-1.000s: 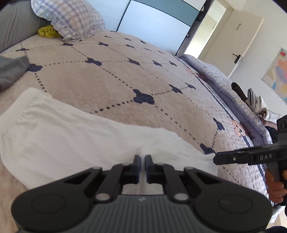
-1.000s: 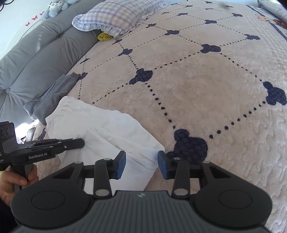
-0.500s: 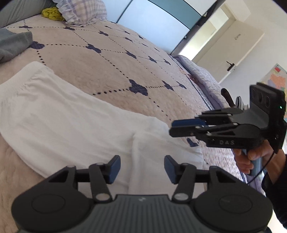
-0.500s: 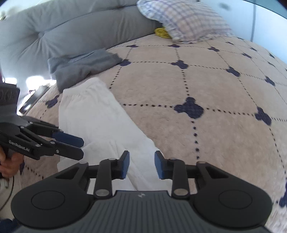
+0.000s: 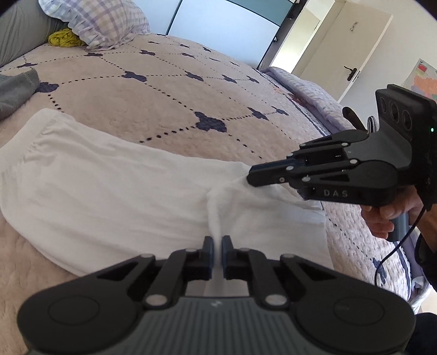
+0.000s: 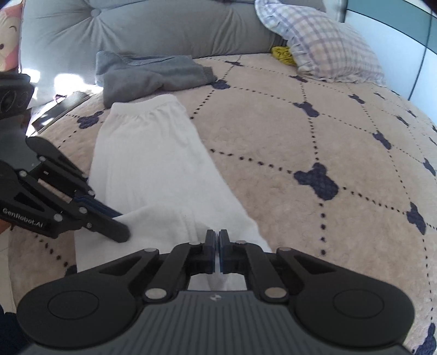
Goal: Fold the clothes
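A white garment (image 5: pixel 109 191) lies flat on the beige bedspread (image 5: pixel 164 103), its gathered waistband at the far end (image 6: pixel 144 109). My left gripper (image 5: pixel 217 245) is shut, pinching a raised ridge of the white fabric at the near edge. In the right wrist view the left gripper (image 6: pixel 120 232) reaches in from the left onto the same cloth. My right gripper (image 6: pixel 217 240) is shut on the garment's (image 6: pixel 153 169) near hem. Seen from the left wrist, the right gripper (image 5: pixel 251 177) bites the cloth's right corner, with a hand (image 5: pixel 387 215) on its handle.
A grey garment (image 6: pixel 153 71) lies crumpled beyond the waistband, near the grey padded headboard (image 6: pixel 136 24). A checked pillow (image 6: pixel 327 46) and a small yellow item (image 6: pixel 282 53) sit at the head of the bed. A door (image 5: pixel 352 54) stands past the bed's right edge.
The left gripper opened, then shut on a ridge of the white fabric. The right gripper rolled, swung in over the cloth and closed on its hem.
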Action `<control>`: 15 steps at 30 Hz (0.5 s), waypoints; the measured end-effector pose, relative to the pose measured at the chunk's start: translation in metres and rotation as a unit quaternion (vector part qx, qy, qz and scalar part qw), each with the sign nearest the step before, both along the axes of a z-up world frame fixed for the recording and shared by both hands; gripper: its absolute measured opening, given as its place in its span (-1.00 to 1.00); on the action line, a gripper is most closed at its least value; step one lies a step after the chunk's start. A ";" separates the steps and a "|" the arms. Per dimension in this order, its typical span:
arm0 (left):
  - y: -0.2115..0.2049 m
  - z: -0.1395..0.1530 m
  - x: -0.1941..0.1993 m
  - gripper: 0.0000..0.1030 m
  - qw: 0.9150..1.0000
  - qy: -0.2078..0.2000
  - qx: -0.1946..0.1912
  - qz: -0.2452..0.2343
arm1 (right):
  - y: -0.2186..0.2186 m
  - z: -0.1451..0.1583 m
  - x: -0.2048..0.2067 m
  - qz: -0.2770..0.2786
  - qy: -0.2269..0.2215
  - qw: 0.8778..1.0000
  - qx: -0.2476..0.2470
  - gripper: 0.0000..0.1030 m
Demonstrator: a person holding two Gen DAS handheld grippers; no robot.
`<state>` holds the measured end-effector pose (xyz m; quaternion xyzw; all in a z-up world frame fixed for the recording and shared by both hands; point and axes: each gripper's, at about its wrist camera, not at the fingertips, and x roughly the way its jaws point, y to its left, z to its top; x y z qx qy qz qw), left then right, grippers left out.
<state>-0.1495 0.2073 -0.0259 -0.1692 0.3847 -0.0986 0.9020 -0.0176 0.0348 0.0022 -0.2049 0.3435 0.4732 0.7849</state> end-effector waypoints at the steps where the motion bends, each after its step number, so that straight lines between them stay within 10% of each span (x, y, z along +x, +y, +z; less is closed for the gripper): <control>1: -0.001 0.000 0.000 -0.88 1.000 0.001 0.005 -0.001 | -0.003 0.003 0.001 0.000 0.003 1.000 0.007 -0.93; 15: -0.001 -0.002 -0.001 -0.88 1.000 -0.003 0.013 0.003 | -0.016 -0.009 0.002 0.068 0.060 0.996 -0.025 -0.87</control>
